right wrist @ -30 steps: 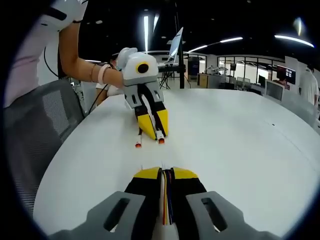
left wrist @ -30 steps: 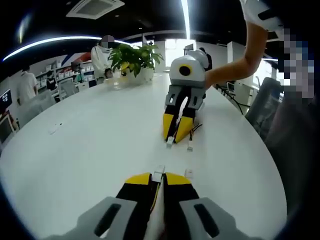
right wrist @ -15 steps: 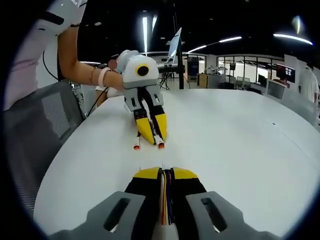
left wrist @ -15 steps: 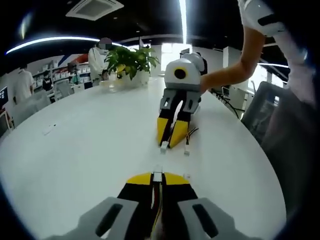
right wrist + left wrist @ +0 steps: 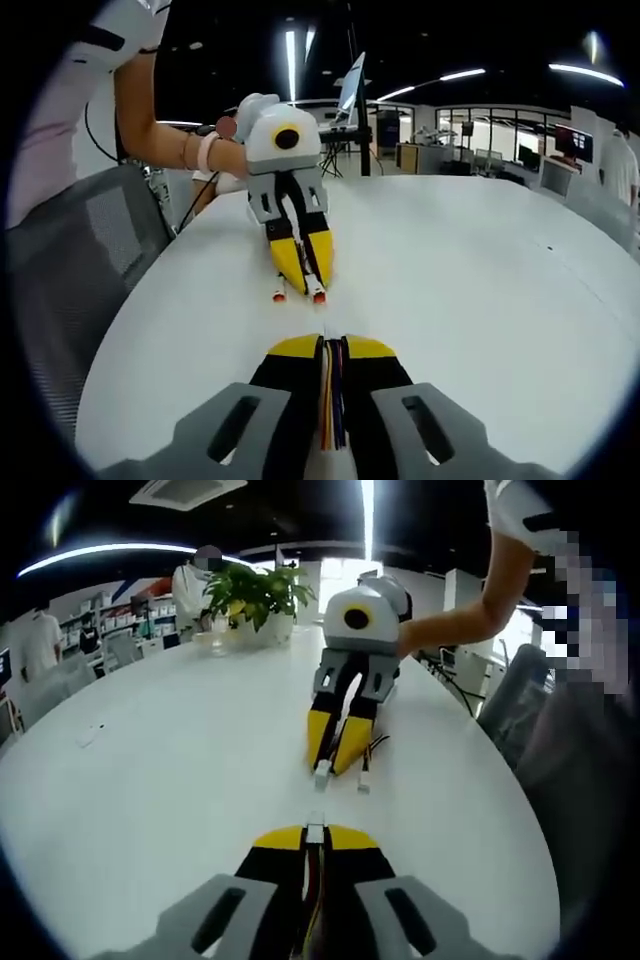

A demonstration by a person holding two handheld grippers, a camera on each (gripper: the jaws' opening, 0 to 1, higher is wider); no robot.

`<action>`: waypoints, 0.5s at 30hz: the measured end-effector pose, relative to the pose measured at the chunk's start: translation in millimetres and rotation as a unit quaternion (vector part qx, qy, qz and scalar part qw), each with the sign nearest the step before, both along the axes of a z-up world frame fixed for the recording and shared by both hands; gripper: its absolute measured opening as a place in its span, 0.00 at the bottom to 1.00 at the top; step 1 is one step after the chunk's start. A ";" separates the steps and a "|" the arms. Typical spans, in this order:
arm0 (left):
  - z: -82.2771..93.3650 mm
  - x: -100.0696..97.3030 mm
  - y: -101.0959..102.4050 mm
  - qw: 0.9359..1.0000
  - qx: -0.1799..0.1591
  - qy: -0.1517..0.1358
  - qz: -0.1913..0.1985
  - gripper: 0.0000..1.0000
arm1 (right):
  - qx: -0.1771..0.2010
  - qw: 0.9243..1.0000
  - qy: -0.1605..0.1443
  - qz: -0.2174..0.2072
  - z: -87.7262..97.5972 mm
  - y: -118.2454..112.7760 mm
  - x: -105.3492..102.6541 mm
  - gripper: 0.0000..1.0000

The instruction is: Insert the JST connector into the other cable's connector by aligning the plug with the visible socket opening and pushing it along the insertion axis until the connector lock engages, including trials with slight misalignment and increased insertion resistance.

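Note:
In the left gripper view my left gripper is shut on a cable, and its small white JST connector sticks out past the yellow tips. Straight ahead on the white table, the right gripper points back at me and pinches a white connector. A loose connector end lies beside it. In the right gripper view my right gripper is shut on coloured wires. The left gripper faces it, with a connector at its tips and a second end alongside. A gap separates the two connectors.
A potted plant stands at the table's far end. A person's arm holds the right gripper, and a grey mesh chair stands at the table's edge. People stand by desks in the background. The table's rim curves close on the right.
The two grippers have come a little closer along the table, tip towards tip. Both stay shut on their cables.

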State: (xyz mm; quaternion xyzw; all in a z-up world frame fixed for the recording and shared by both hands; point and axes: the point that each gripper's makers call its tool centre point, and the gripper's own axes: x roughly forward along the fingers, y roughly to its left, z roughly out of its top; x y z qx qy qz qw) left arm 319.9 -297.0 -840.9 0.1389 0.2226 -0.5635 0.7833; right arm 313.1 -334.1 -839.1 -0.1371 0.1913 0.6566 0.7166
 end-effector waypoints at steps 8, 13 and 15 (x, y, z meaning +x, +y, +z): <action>15.0 0.9 -1.9 1.000 -0.006 -0.008 -0.010 0.00 | -0.004 1.000 -0.007 0.016 10.7 3.8 -3.6 0.04; 22.6 -2.2 -5.2 1.000 0.000 -0.019 -0.022 0.00 | -0.001 1.000 -0.019 0.021 18.2 7.1 -2.0 0.04; 25.7 -1.9 -6.0 0.999 0.001 -0.023 -0.024 0.00 | 0.002 1.000 -0.019 0.024 20.7 7.9 -2.4 0.04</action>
